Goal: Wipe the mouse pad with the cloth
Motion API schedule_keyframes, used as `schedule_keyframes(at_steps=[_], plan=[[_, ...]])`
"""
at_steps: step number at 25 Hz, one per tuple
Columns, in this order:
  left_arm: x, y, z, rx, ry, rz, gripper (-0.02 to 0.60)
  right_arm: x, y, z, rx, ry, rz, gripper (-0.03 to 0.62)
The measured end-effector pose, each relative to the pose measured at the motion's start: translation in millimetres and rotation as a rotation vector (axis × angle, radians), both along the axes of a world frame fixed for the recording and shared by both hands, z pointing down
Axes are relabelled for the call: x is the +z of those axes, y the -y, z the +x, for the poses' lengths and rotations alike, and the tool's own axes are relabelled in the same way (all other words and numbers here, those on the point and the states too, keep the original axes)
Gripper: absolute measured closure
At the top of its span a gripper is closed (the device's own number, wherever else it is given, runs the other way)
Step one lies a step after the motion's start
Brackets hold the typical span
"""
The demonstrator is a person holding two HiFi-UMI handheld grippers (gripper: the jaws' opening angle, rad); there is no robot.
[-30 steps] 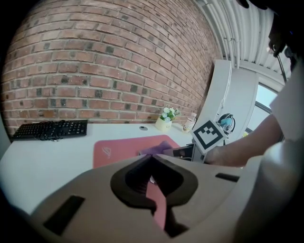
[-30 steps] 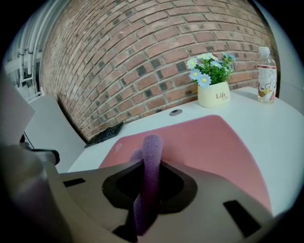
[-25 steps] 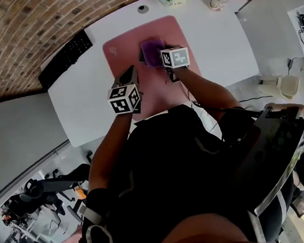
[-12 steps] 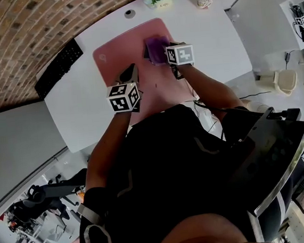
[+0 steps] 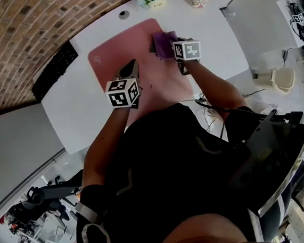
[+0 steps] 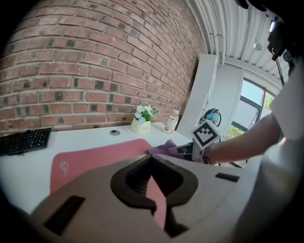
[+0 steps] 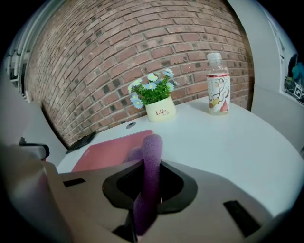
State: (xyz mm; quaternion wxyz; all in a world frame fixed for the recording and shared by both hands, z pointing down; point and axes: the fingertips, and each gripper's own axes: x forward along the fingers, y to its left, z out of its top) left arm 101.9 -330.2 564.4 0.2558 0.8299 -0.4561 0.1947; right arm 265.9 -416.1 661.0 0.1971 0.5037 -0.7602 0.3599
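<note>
The right gripper [image 7: 145, 199] is clamped on a fold of the purple cloth [image 5: 162, 38], pressing it to the far right edge of the pink mouse pad [image 5: 115, 56], probably for wiping, while the left gripper [image 6: 154, 190], jaws nearly together and empty, hovers over the pad's near side.

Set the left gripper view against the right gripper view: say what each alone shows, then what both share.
Only the left gripper view: the right gripper seen from outside, with its marker cube and the person's forearm; also the left gripper, jaws together on nothing. Only the right gripper view: a close look at the right gripper's jaws shut on the purple cloth. Both: the pink mouse pad, the cloth, the flower pot, the bottle, the white table and the brick wall.
</note>
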Motion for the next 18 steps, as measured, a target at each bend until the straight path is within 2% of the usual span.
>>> schedule_keyframes(at_steps=[6,12,18], plan=[[-6.7,10.4,10.2,0.013,-0.023,0.01,0.577,-17.7,15.7,38.8,0.042,-0.042,0.04,0.534],[-22.6,27.7,13.2,0.018,-0.037,0.042,0.577,-61.3,45.0,55.7,0.051,-0.054,0.125,0.534],[-31.2,42.9,-2.3,-0.005,-0.026,0.056,0.577,-85.1,81.4,55.3,0.029,-0.168,0.203,0.534]])
